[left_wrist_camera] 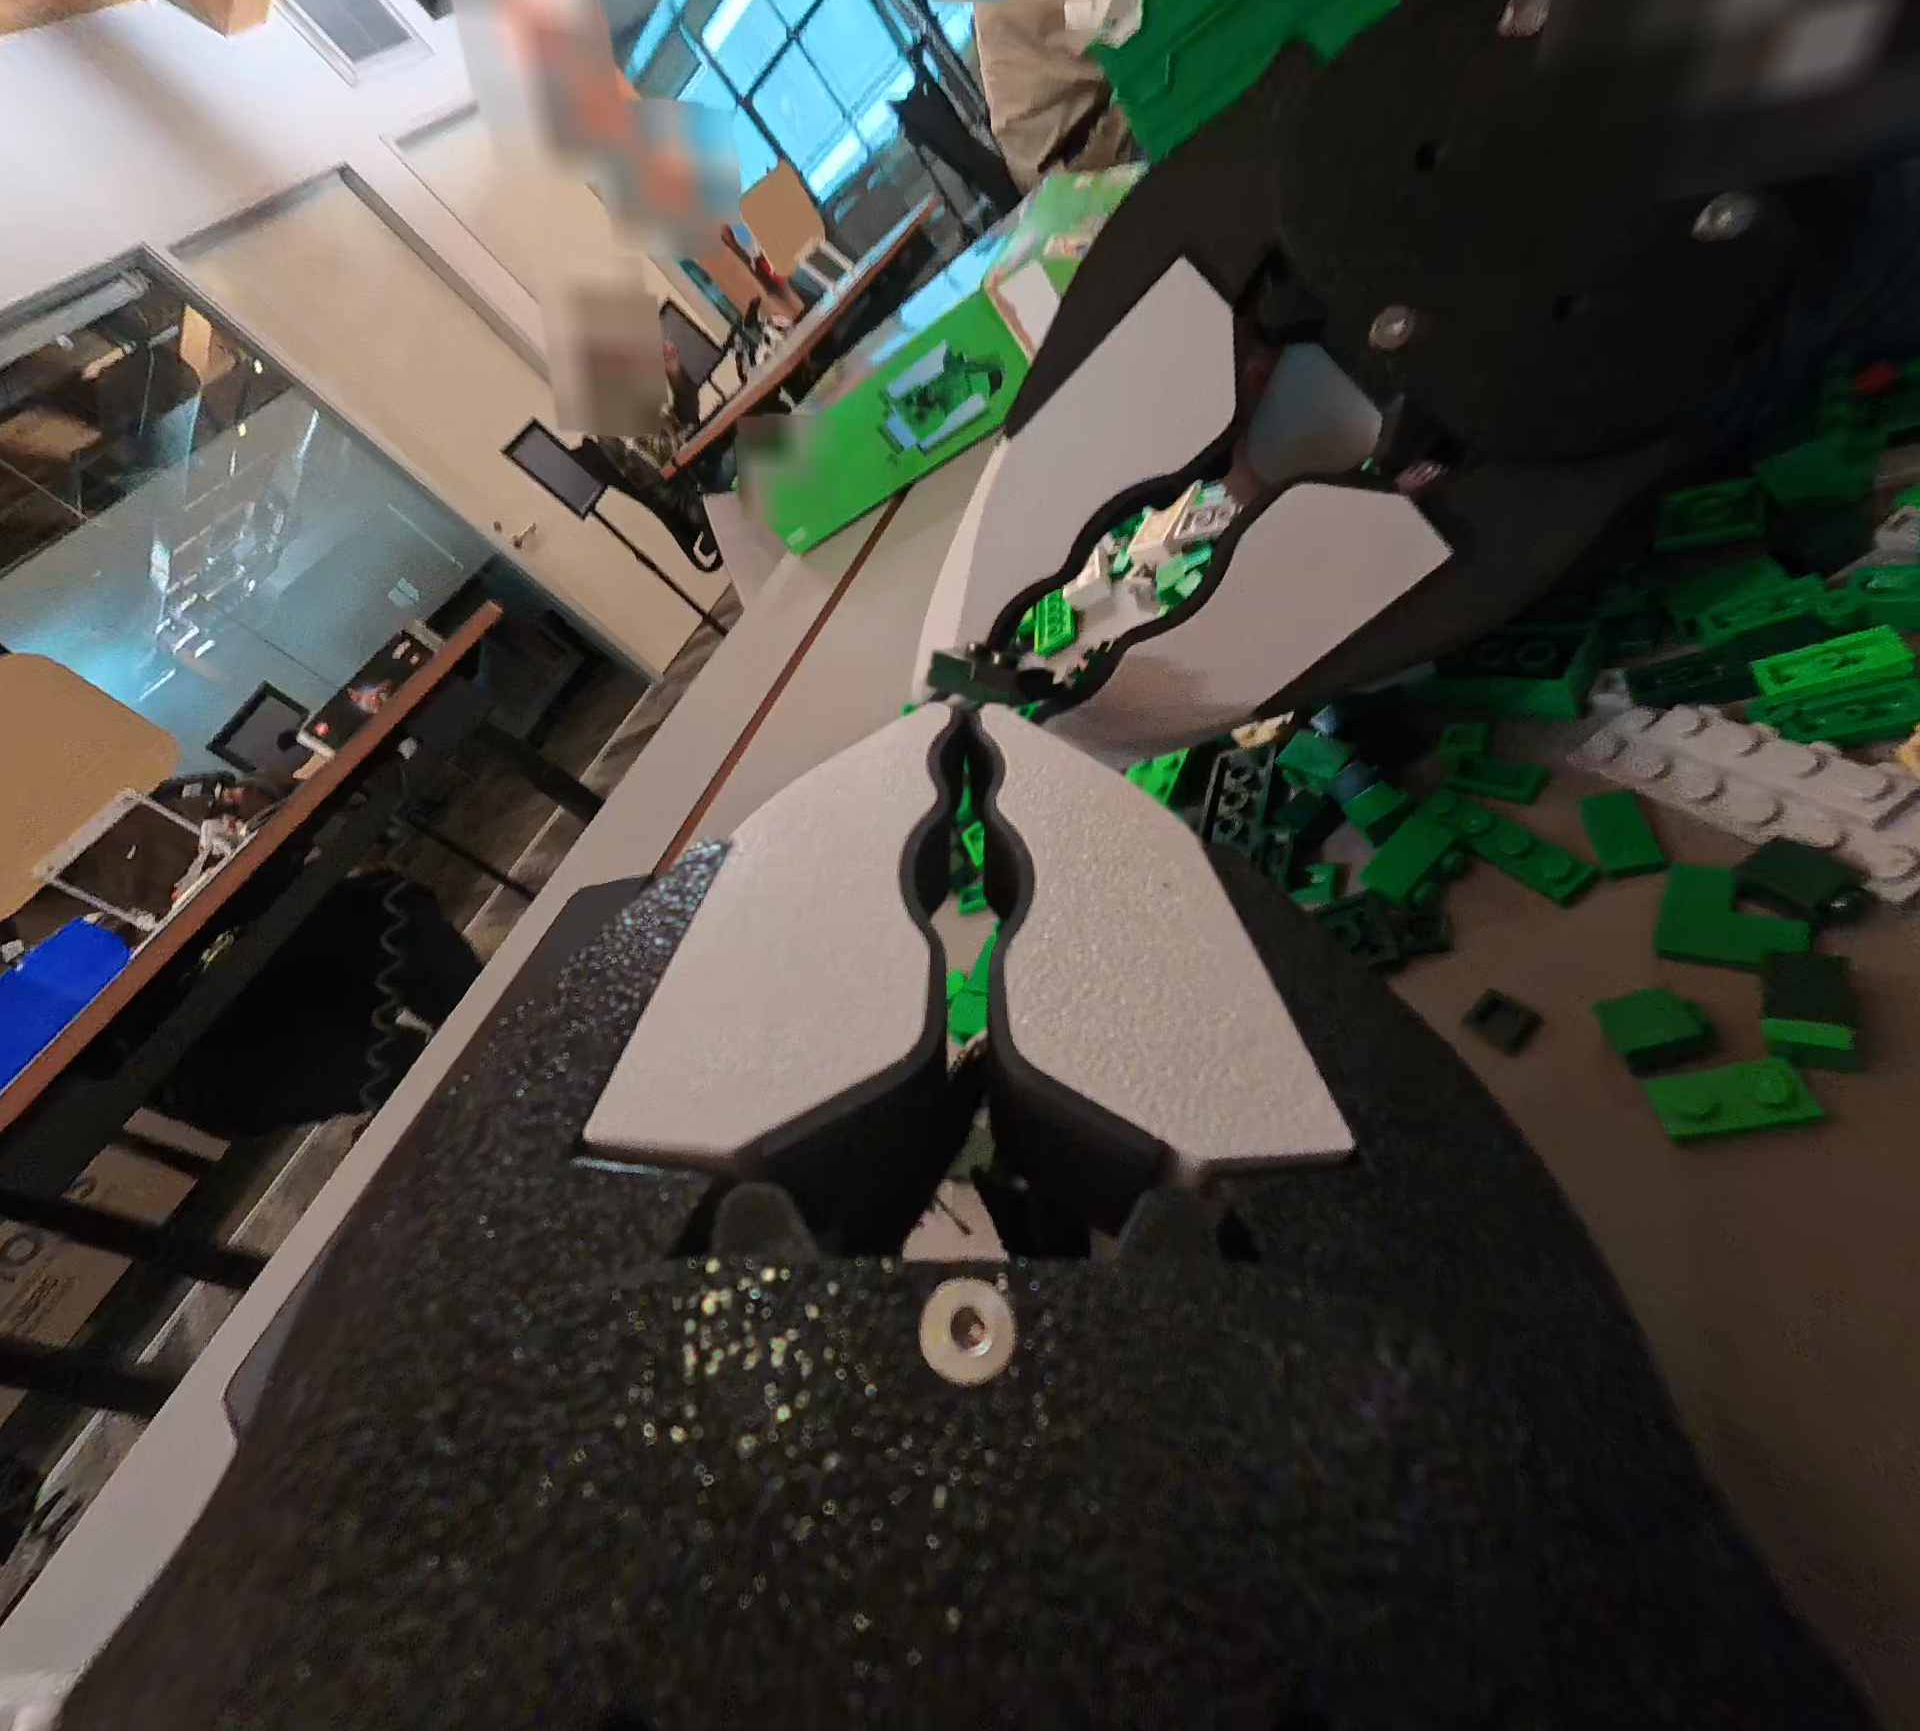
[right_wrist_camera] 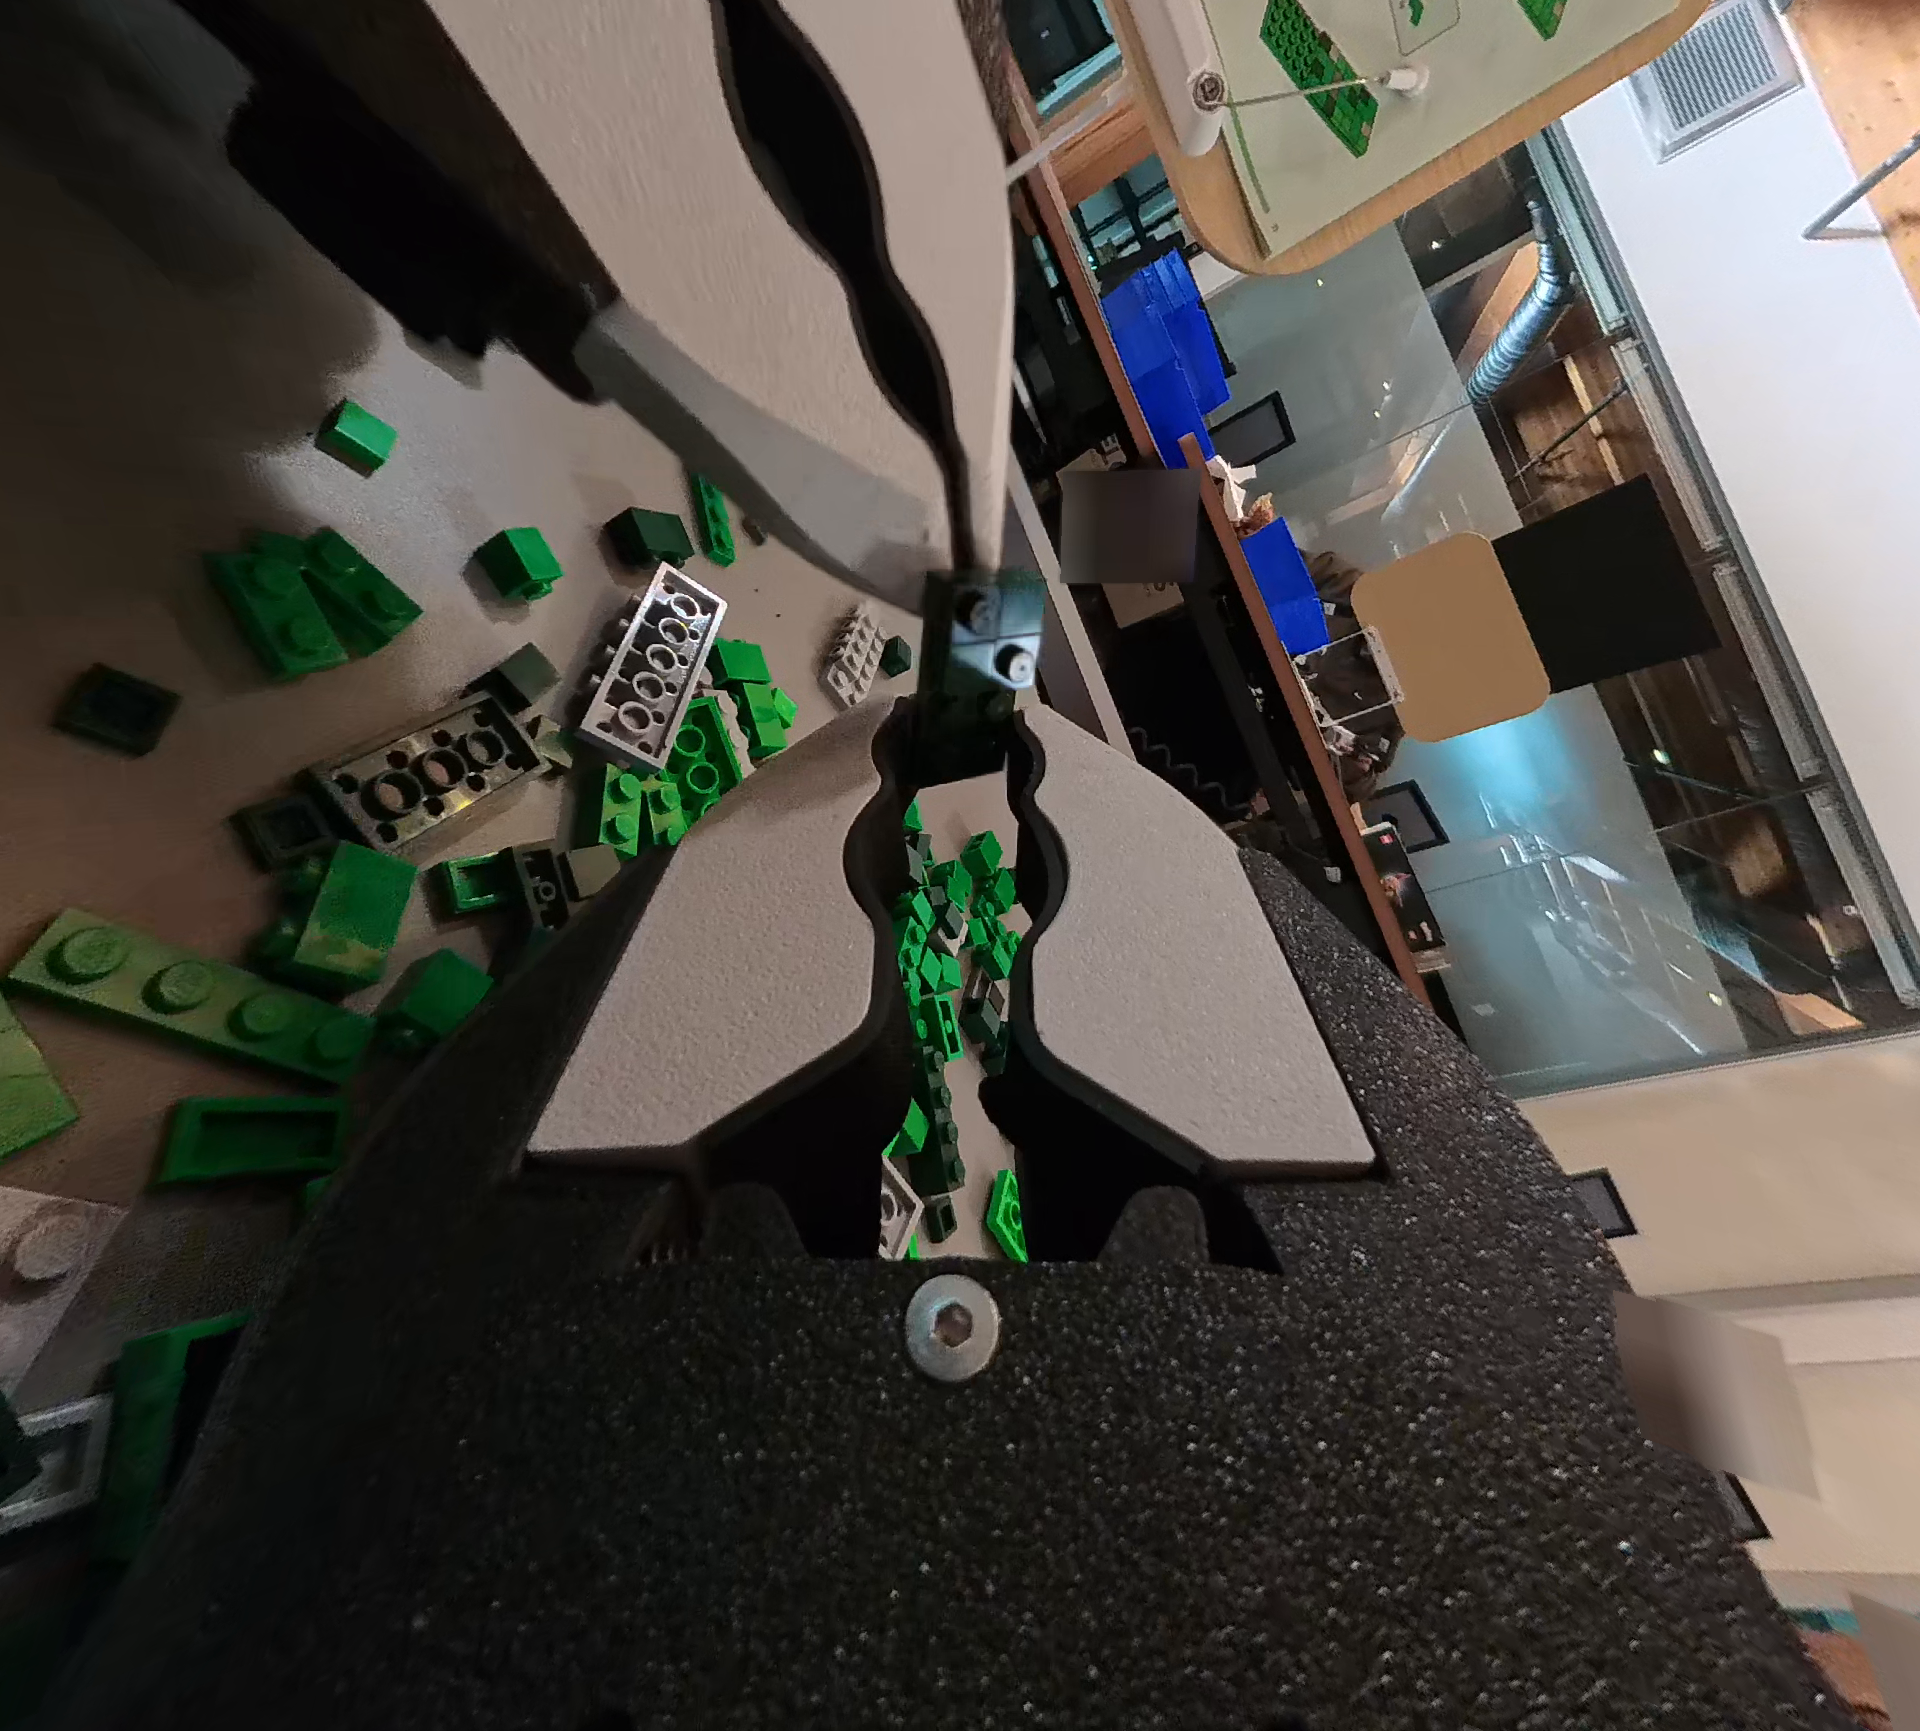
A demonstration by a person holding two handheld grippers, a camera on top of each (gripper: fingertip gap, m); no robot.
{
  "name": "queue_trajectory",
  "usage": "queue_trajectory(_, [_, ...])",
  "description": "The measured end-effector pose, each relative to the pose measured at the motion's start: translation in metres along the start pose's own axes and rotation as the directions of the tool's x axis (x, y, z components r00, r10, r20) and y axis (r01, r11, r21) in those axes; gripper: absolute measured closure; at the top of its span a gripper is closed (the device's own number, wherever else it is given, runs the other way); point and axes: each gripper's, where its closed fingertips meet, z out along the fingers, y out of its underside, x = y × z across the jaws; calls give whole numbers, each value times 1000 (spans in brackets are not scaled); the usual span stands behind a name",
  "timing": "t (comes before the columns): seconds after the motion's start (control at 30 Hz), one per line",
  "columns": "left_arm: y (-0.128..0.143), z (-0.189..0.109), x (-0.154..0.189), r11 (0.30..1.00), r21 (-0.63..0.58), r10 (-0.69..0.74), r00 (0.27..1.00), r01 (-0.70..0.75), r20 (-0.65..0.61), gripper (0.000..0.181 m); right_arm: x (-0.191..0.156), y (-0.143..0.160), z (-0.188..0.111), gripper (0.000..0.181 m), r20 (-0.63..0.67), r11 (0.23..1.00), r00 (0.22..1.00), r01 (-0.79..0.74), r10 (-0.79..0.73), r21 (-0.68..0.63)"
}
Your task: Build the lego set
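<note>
Both tools (left_wrist_camera: pixel 961 713) (right_wrist_camera: pixel 961 725) beside table edge (left_wrist_camera: pixel 790 673)

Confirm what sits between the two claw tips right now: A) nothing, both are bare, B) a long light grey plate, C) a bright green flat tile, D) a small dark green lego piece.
D: in the right wrist view, the right claw and the left claw meet tip to tip on a small dark green lego piece lifted above the loose bricks.
</note>
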Motion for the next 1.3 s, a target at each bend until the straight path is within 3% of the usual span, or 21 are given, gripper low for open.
queue_trajectory(0.1, [-7, -3, 0, 999, 52, -15, 1000, 16, -8, 181, -1, -1, 0, 166, 3, 1000, 1000, 6, -6, 3])
queue_trajectory(0.37, [-8, -1, 8, 997, 49, 61, 998, -60, -14, 180, -10, -6, -1, 170, 38, 998, 998, 51, -53, 35])
queue_trajectory(0.7, [-14, -3, 6, 995, 102, -8, 999, 11, -36, 161, -8, -5, -1, 174, 26, 998, 998, 61, -61, 22])
queue_trajectory(1.07, [-4, 1, 7, 998, 34, 47, 999, -47, -14, 165, -8, -3, 0, 175, 25, 998, 998, 59, -59, 6])
queue_trajectory(1.3, [-1, 1, 5, 1000, 10, 3, 1000, -3, -20, 166, -6, -2, 0, 176, 16, 998, 998, 55, -55, 5])
